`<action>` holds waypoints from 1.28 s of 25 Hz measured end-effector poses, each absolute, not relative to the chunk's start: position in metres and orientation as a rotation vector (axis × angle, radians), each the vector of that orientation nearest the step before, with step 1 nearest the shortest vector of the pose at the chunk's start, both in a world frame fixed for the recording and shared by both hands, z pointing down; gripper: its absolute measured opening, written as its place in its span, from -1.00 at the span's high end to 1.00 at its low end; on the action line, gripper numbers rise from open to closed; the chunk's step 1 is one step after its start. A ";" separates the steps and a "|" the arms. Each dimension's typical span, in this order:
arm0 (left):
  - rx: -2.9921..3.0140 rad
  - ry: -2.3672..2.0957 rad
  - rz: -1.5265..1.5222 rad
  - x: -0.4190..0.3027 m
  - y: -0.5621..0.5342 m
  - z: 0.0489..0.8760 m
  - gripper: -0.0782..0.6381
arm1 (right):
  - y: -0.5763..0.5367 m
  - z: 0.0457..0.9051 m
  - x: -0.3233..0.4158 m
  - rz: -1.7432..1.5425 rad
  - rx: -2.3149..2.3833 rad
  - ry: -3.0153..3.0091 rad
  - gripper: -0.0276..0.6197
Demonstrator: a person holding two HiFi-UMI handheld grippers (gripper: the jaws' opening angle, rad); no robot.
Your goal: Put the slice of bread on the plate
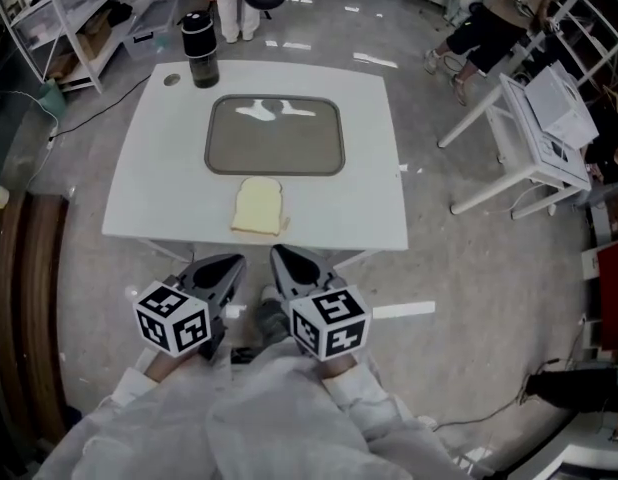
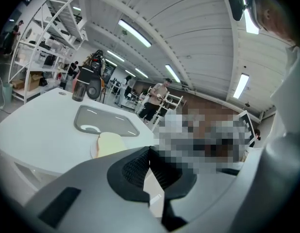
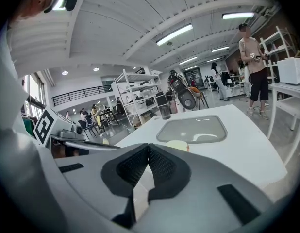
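Observation:
A pale slice of bread [image 1: 257, 206] lies on the white table [image 1: 169, 168], close to its front edge. Just behind it sits the grey rounded rectangular plate [image 1: 274, 135], with nothing on it. Both grippers hang in front of the table's near edge, close to my body and apart from the bread. My left gripper [image 1: 227, 265] and right gripper [image 1: 287, 260] are side by side, jaws shut and holding nothing. The left gripper view has the bread [image 2: 109, 143] and plate [image 2: 104, 120] beyond the shut jaws [image 2: 149, 151]. The right gripper view shows the bread [image 3: 178, 145] before the plate [image 3: 193, 129].
A black tumbler [image 1: 199, 48] stands at the table's back left corner, beside a small hole [image 1: 170, 80]. A white frame with papers [image 1: 537, 133] stands on the floor to the right. Shelving [image 1: 79, 8] is at the back left, and people stand behind the table.

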State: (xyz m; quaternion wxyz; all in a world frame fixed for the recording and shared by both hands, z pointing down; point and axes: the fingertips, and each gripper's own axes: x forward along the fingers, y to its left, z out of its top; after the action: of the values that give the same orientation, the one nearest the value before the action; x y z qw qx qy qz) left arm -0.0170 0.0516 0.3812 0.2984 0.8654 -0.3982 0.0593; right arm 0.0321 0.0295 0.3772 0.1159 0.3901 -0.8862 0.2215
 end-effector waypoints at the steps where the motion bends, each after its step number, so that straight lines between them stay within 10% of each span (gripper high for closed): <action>1: 2.297 -1.068 0.151 -0.015 0.043 0.380 0.76 | 0.020 0.377 0.035 0.647 1.134 -2.597 0.88; 32: 2.154 -1.194 0.132 -0.026 -0.053 0.402 0.76 | -0.063 0.419 0.040 0.806 0.975 -2.560 0.88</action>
State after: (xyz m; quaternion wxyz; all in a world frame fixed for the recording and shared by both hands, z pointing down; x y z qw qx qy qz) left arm -0.0258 -0.0526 0.4018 0.3311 0.8240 -0.4569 0.0506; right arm 0.0397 -0.0628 0.4192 0.1427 0.3380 -0.8873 0.2793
